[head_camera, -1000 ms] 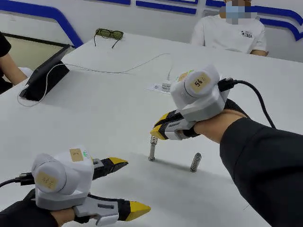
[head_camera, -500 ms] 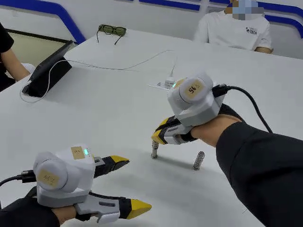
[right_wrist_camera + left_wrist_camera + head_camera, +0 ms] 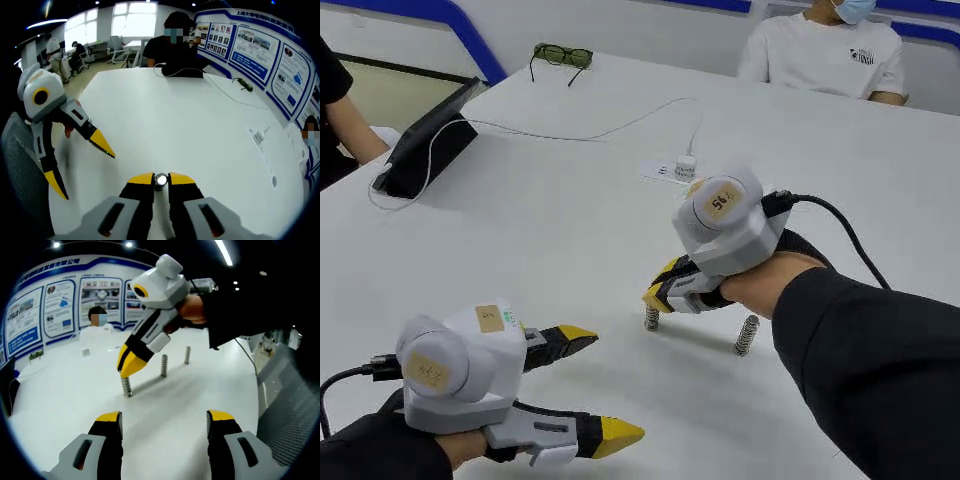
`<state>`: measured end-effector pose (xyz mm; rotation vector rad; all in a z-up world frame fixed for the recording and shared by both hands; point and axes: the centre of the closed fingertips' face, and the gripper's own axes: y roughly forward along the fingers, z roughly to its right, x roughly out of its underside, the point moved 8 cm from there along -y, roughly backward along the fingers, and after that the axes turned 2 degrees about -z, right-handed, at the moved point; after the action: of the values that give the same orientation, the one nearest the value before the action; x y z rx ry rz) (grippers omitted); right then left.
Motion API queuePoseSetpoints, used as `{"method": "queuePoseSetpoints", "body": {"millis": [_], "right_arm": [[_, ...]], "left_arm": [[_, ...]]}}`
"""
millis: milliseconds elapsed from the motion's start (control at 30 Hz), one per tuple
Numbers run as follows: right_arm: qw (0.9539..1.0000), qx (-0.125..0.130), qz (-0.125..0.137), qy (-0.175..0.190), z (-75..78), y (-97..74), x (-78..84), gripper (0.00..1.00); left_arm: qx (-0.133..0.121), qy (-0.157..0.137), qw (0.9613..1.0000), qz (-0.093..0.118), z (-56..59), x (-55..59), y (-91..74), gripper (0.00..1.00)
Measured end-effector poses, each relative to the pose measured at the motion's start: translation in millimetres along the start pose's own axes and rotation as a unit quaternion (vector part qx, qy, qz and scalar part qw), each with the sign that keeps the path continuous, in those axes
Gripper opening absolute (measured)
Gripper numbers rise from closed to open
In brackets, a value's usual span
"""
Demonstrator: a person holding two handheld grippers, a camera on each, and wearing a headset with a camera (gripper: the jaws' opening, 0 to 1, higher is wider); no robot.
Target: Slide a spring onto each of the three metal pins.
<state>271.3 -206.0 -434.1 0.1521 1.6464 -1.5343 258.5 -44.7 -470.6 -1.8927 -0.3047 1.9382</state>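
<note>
Silvery coil spring (image 3: 651,318) on upright pin (image 3: 161,180)

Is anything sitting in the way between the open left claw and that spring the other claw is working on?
Nothing visible does. Only bare table lies between the open left gripper and the spring. The right gripper is closed on the spring's top from above, not across that path.

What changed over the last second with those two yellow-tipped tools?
The right gripper came down, its jaws pushing the spring lower, towards the table. The left gripper stayed open and hovering where it was, and the other spring stood untouched.
</note>
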Motion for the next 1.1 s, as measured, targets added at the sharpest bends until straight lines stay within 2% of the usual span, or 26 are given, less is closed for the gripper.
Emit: {"method": "queuePoseSetpoints", "body": {"millis": [500,667,1100], "right_arm": [[1.0000,-0.002,-0.004,0.003,-1.1,6.1,4.3,0.12],[1.0000,-0.001,-0.003,0.003,-1.4,6.8,6.7,0.16],[1.0000,0.007,0.004,0.006,-2.5,-5.4,10.6,0.20]], "left_arm": [[0.002,-0.002,1.0000,-0.002,-0.7,1.7,1.6,0.69],[0.003,-0.001,1.0000,-0.003,-1.1,1.4,1.9,0.69],[0.002,0.006,1.0000,-0.003,-1.0,-4.4,1.3,0.69]]}}
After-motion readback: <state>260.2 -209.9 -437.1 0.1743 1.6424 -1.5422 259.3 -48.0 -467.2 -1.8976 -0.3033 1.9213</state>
